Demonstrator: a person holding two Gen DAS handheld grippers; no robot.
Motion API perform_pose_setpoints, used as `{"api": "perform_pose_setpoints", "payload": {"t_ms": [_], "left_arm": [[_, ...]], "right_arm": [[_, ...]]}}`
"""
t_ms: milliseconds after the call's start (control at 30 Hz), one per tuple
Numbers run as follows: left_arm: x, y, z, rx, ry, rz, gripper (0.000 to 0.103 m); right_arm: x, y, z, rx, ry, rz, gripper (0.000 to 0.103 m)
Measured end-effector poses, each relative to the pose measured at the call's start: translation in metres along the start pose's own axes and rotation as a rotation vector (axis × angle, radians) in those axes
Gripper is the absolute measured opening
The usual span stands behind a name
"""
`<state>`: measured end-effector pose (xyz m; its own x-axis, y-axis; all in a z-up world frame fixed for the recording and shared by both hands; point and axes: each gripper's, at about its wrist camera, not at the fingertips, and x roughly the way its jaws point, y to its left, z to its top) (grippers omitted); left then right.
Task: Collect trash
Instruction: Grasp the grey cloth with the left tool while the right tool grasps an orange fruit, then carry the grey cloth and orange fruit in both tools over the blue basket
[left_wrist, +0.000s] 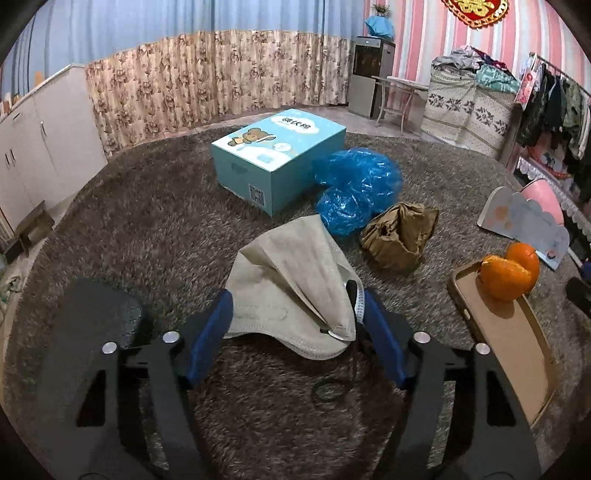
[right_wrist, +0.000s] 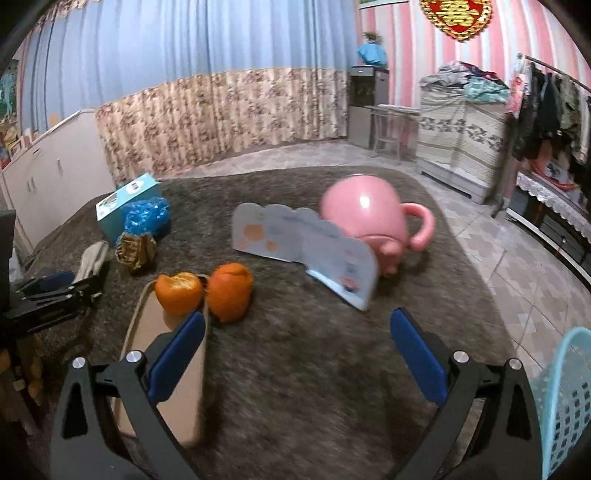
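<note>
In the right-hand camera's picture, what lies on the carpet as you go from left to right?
Light blue cardboard box → crumpled brown paper wad → peeled orange half → whole orange peel ball → pale scalloped card → pink plastic potty → turquoise mesh basket.

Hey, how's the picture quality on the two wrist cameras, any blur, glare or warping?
Left wrist view: sharp on the face mask between the left claw fingers, with fisheye bending of the curtain line. Right wrist view: motion-smeared, most of all on the rug ahead of the right claw, with a glare spot on the pink cup.
</note>
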<state>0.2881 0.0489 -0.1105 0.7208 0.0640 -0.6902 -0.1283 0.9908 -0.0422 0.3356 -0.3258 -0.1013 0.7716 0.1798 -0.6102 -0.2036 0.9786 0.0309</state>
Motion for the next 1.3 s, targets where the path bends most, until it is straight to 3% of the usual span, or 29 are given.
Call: {"api": "perform_pose_setpoints", "payload": {"t_ms": [167,367,467,567,733,900,1300], "left_arm": [[-0.01,-0.001,-0.005,0.002,-0.056,-0.025,0.036],[-0.011,0.003,-0.006,-0.026,-0.06,-0.051,0.029],[-0.009,0.003,-0.007,-0.034,-0.057,-0.057,0.027],[-0.008,0.005,-0.007,-0.037,-0.056,-0.063,0.023],[-0.01,0.003,-0.007,-0.024,-0.067,-0.067,0.01],[-0.033,-0.011,-0.007,0.028,-0.098,-0.066,0.005],[-0.134,-0.119,-0.012,0.176,-0.223,-0.26,0.005]], "right_arm": [[0.022,0.014,0.007,-0.024,0.048,0.035,0.076],[0.04,0.026,0.008,-0.038,0.092,0.078,0.055],[0.045,0.025,0.008,-0.023,0.106,0.133,0.033],[0.039,0.023,0.008,-0.016,0.083,0.16,0.022],[0.008,0.007,0.009,0.014,0.02,0.144,0.019],[-0.045,-0.019,0.001,0.041,-0.036,0.084,0.019],[-0.185,-0.105,-0.042,0.163,-0.172,-0.145,0.019]]}}
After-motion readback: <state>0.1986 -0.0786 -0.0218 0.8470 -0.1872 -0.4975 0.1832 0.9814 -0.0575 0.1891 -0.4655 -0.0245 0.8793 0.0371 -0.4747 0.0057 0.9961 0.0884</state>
